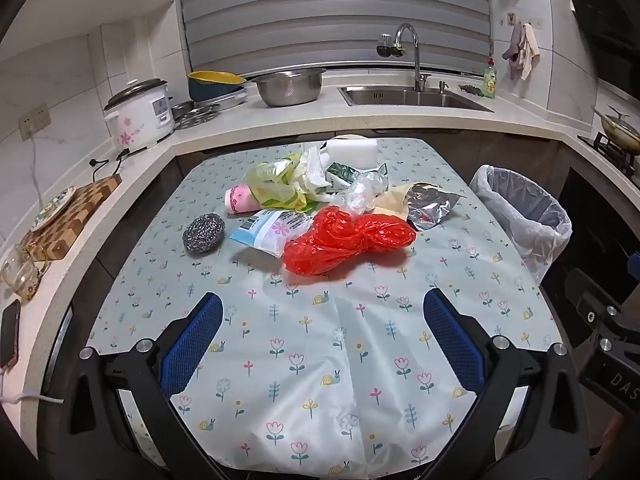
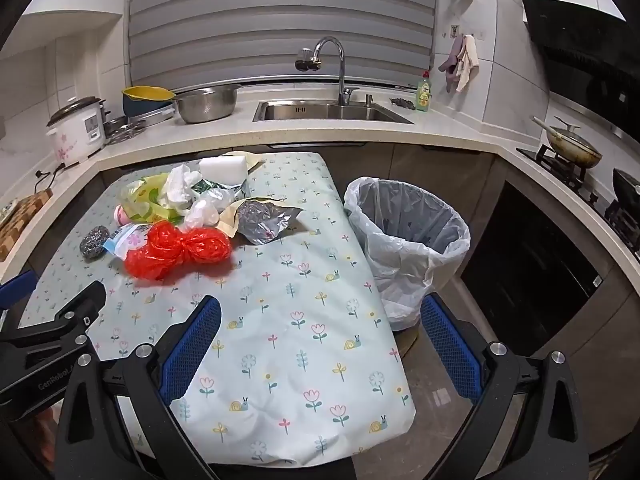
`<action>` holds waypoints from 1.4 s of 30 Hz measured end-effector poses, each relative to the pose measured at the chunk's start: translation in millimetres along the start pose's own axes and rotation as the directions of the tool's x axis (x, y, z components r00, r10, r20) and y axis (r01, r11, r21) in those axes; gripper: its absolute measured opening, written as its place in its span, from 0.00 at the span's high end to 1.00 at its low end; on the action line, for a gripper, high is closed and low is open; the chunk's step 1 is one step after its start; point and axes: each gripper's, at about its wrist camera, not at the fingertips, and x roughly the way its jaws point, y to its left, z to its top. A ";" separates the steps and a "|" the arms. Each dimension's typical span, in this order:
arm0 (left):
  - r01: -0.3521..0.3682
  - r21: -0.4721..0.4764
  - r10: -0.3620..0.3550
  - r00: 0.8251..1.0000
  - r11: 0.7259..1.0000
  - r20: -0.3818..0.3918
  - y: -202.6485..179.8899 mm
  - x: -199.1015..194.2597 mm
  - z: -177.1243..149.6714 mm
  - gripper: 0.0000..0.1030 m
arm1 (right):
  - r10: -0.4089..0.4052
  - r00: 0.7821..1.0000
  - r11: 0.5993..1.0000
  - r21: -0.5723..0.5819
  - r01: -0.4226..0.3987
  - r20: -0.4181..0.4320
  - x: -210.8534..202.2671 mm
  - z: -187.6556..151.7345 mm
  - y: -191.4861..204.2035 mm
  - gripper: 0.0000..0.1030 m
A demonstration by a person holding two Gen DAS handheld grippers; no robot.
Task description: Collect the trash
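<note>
A: Anything binned yet?
B: Seemingly not. The trash pile (image 1: 320, 208) sits mid-desk (image 1: 360, 360); the lined bin (image 2: 408, 236) just beside looks empty.
A: Claws?
B: Left claw (image 1: 322, 344) and right claw (image 2: 320, 344) both released, holding nothing.

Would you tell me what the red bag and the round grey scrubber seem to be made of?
Red bag: thin glossy plastic film, judging by its crinkles and translucent shine. Grey scrubber: probably coiled steel wool, going by its glinting, wiry texture.
</note>
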 end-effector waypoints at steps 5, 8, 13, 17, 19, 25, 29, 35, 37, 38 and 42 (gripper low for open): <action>-0.012 -0.004 0.012 1.000 1.000 0.023 -1.1 -2.2 1.1 0.07 | -0.008 1.000 1.000 -0.005 0.008 0.004 1.8 -2.3 -4.4 0.06; -0.017 -0.008 0.017 1.000 1.000 0.013 -1.7 1.2 1.1 0.07 | -0.012 1.000 1.000 -0.001 0.012 0.005 0.4 4.8 -2.5 0.06; -0.008 -0.016 0.008 1.000 1.000 0.000 0.6 5.7 2.0 0.07 | -0.023 1.000 1.000 0.004 0.023 0.006 0.6 11.7 4.6 0.06; -0.012 -0.017 0.012 1.000 1.000 0.003 1.4 4.9 2.3 0.07 | -0.021 1.000 1.000 0.001 0.021 0.012 2.1 14.9 3.4 0.06; -0.012 -0.016 0.012 1.000 1.000 0.002 0.7 5.4 2.5 0.07 | -0.013 1.000 1.000 0.006 0.013 0.027 0.3 6.4 -9.0 0.06; -0.010 -0.012 0.010 1.000 1.000 0.010 -0.1 2.7 2.7 0.07 | -0.030 0.999 1.000 0.008 0.030 0.035 -1.6 5.4 -17.0 0.06; -0.009 -0.016 0.009 1.000 1.000 0.019 -1.6 -0.9 3.8 0.07 | -0.034 0.999 0.999 0.010 0.034 0.039 -3.7 6.2 -21.2 0.06; -0.013 -0.019 0.014 1.000 1.000 0.027 -4.1 -4.5 4.3 0.07 | -0.037 0.998 0.999 0.008 0.037 0.044 -5.1 7.0 -23.3 0.06; -0.016 -0.020 0.016 0.999 1.000 0.028 -4.8 -5.5 4.8 0.07 | -0.035 0.998 0.999 0.008 0.035 0.044 -5.2 6.8 -23.7 0.06; -0.015 -0.020 0.015 0.999 1.000 0.028 -4.4 -5.4 4.9 0.07 | -0.036 0.998 0.999 0.009 0.036 0.045 -5.2 6.7 -23.5 0.06; -0.021 -0.022 0.022 0.999 1.000 0.026 -4.8 -6.7 6.4 0.07 | -0.036 0.998 0.999 0.007 0.035 0.049 -6.9 7.6 -24.1 0.06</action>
